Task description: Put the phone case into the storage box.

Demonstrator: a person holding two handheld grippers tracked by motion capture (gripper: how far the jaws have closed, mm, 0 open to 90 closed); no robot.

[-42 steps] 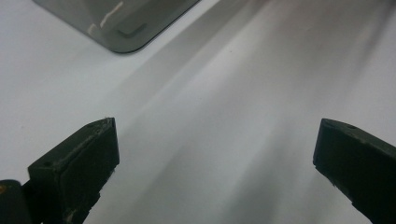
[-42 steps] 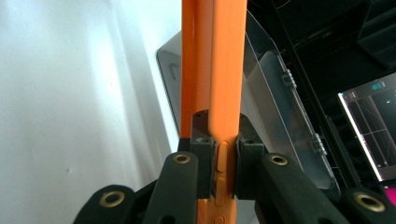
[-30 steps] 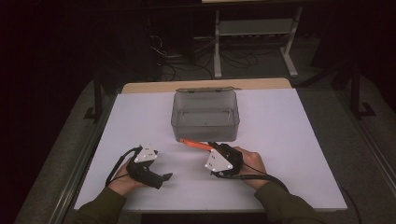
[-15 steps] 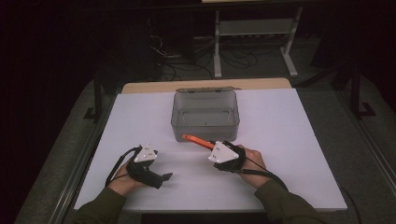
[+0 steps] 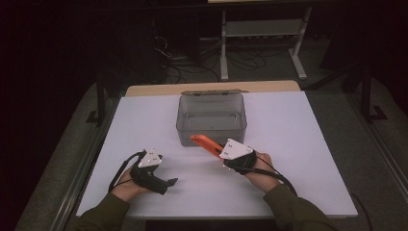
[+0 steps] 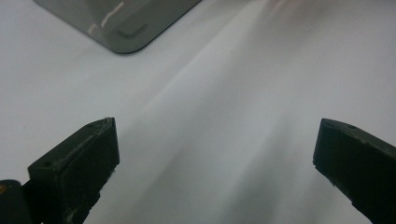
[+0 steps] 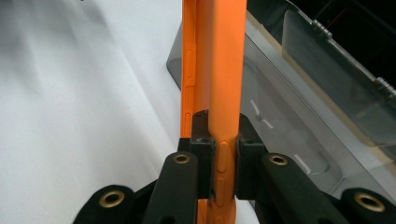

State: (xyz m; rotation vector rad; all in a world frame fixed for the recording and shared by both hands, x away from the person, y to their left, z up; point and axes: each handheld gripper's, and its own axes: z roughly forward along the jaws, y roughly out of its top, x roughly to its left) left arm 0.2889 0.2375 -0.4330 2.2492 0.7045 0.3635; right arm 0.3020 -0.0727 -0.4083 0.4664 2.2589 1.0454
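Note:
A slim orange phone, with side buttons along its edge, is held by one end just in front of a clear grey plastic box. My right gripper is shut on it. In the right gripper view the pads clamp the orange phone edge-on, and it points past the box wall. My left gripper rests on the white table at the near left. Its jaws stand wide open, and there is bare table between them in the left gripper view.
The box's lid is swung back behind it, and the box looks empty inside. A box corner appears at the top of the left gripper view. Dark floor, cables and a metal stand lie beyond the table's far edge.
My right gripper has carried the orange phone a little away from me and to the right, closer to the box's front wall. The left gripper has stayed put.

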